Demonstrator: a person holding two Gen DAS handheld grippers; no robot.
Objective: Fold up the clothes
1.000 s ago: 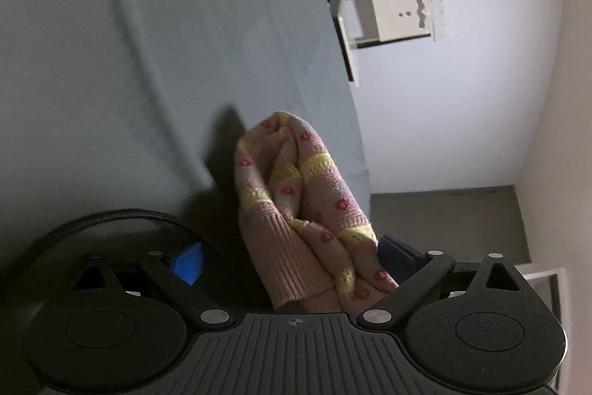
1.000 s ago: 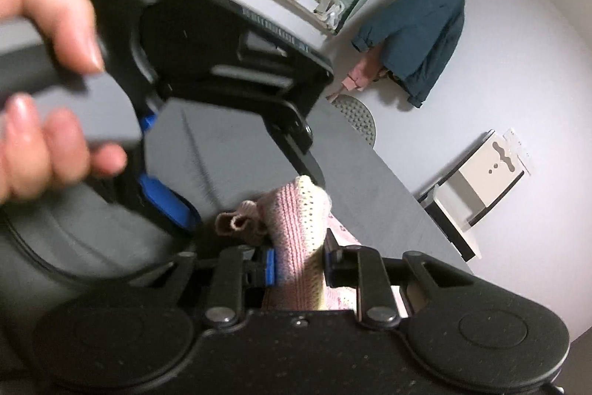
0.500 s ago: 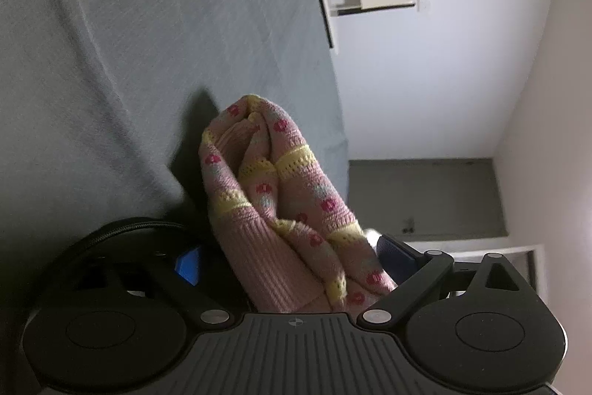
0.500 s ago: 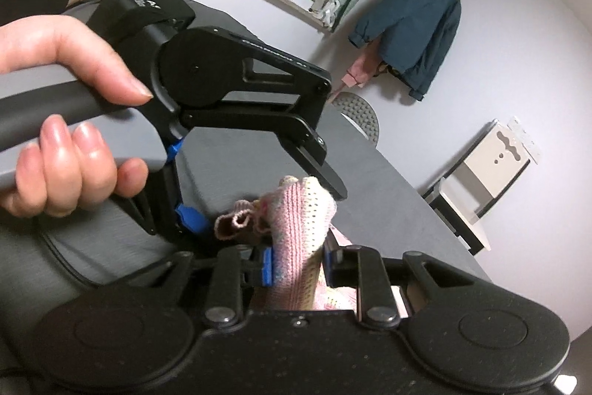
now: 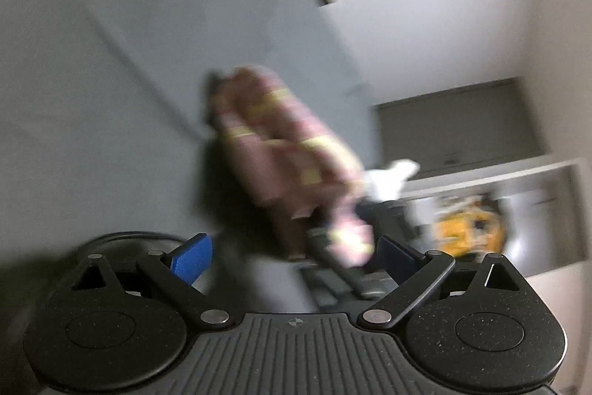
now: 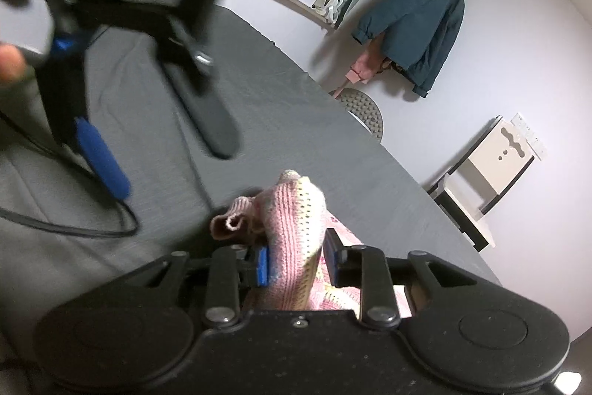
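Right tongs (image 6: 298,263) pinch the pink sweater (image 6: 292,213) above the grey counter (image 6: 281,106); left tongs (image 5: 296,254) gape wide, holding nothing.

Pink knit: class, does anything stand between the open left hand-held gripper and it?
Nothing visible does. The left hand-held gripper is open, with the blurred pink knit just ahead; the right hand-held gripper pinches the knit.

blur: pink knit garment (image 5: 292,150) | blur: left hand-held gripper (image 6: 111,36)
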